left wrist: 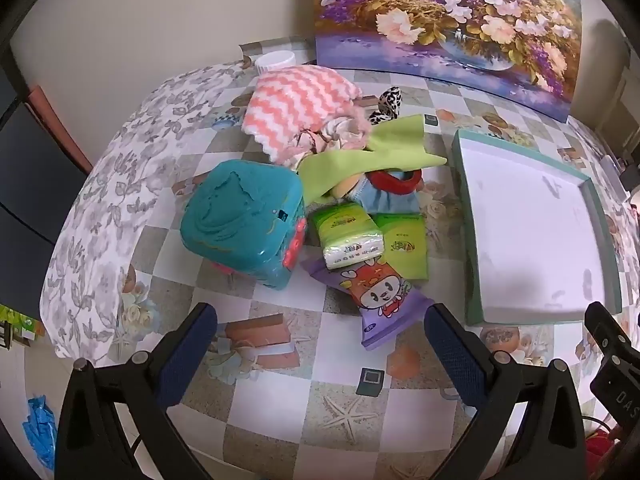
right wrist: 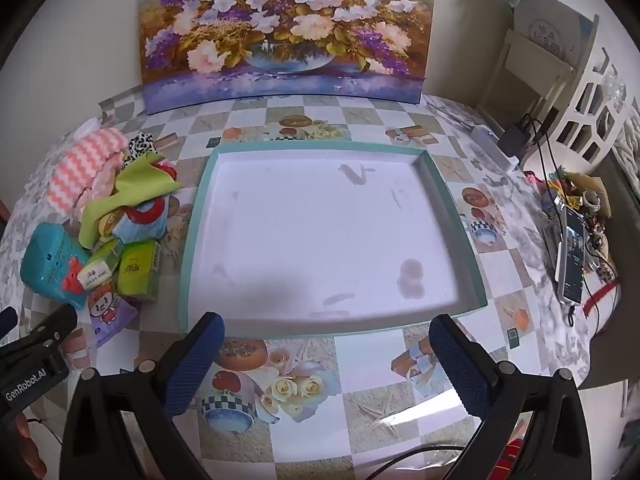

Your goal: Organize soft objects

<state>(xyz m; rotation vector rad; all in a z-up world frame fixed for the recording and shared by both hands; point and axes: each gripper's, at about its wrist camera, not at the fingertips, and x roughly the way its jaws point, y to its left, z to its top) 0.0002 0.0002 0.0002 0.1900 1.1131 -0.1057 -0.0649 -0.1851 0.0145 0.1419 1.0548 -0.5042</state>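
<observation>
A pile of soft things lies on the table: a pink and white zigzag cloth [left wrist: 300, 100], a light green cloth [left wrist: 372, 152], a leopard-print piece [left wrist: 388, 104], green tissue packs [left wrist: 348, 236] and a purple cartoon tissue pack [left wrist: 380, 296]. A teal plastic box [left wrist: 244, 220] stands left of them. A shallow white tray with a teal rim [right wrist: 320, 232] lies to the right, empty. My left gripper [left wrist: 320, 324] is open, just in front of the purple pack. My right gripper [right wrist: 326, 332] is open at the tray's near edge. The pile also shows in the right wrist view [right wrist: 120, 200].
A flower painting [right wrist: 288, 28] leans on the wall behind the table. A phone [right wrist: 572, 264], cables and clutter lie at the far right. A white jar lid [left wrist: 276, 62] sits behind the pink cloth. The table's left edge drops off near the teal box.
</observation>
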